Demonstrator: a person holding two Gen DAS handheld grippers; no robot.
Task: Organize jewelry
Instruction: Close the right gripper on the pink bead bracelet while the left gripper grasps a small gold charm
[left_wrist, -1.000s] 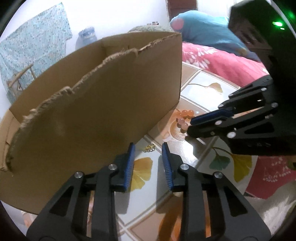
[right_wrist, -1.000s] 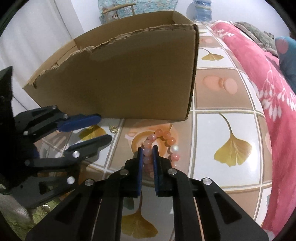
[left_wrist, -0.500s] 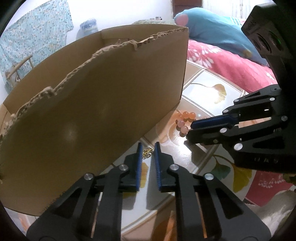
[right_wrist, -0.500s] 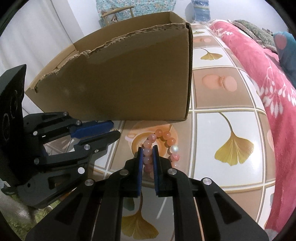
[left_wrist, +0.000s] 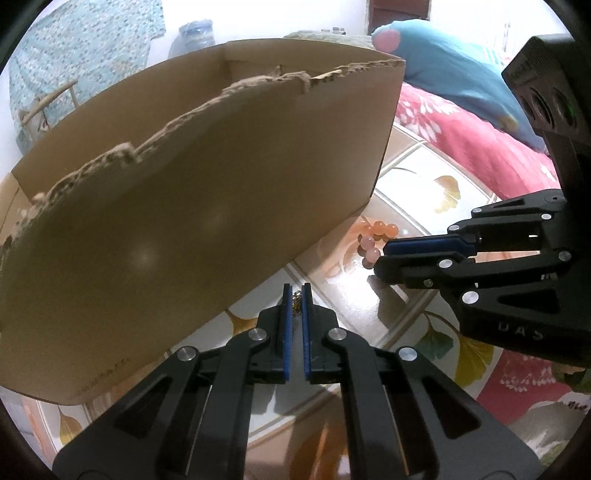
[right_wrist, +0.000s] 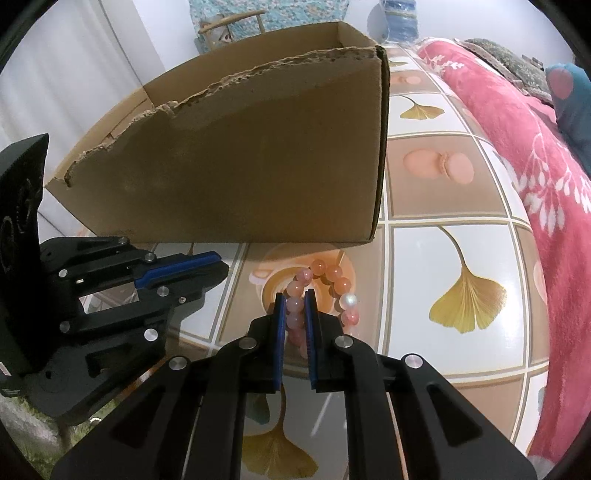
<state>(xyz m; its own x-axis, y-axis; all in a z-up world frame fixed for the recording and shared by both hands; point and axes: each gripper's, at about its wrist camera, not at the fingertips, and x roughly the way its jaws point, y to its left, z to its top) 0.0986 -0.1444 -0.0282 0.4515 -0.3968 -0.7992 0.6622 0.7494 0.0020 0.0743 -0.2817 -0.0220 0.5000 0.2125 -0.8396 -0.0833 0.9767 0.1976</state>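
A small gold chain piece (left_wrist: 296, 300) sits between the blue pads of my left gripper (left_wrist: 296, 295), which is shut on it at the foot of a torn cardboard box (left_wrist: 207, 206). My right gripper (right_wrist: 294, 301) is shut on a pink and orange bead bracelet (right_wrist: 334, 282) that lies on the patterned mat (right_wrist: 461, 258) in front of the box (right_wrist: 258, 158). The bracelet also shows in the left wrist view (left_wrist: 373, 240), with the right gripper (left_wrist: 384, 254) touching it. The left gripper shows at the left of the right wrist view (right_wrist: 221, 267).
A red floral blanket (right_wrist: 517, 129) and a blue pillow (left_wrist: 443, 74) lie along the right side. A blue water jug (left_wrist: 194, 35) and a patterned cloth over a chair (left_wrist: 74, 74) stand behind the box. The mat carries ginkgo leaf prints (right_wrist: 465, 295).
My left gripper has closed from wide open onto the gold chain piece and moved in toward the box. My right gripper stays shut on the bracelet.
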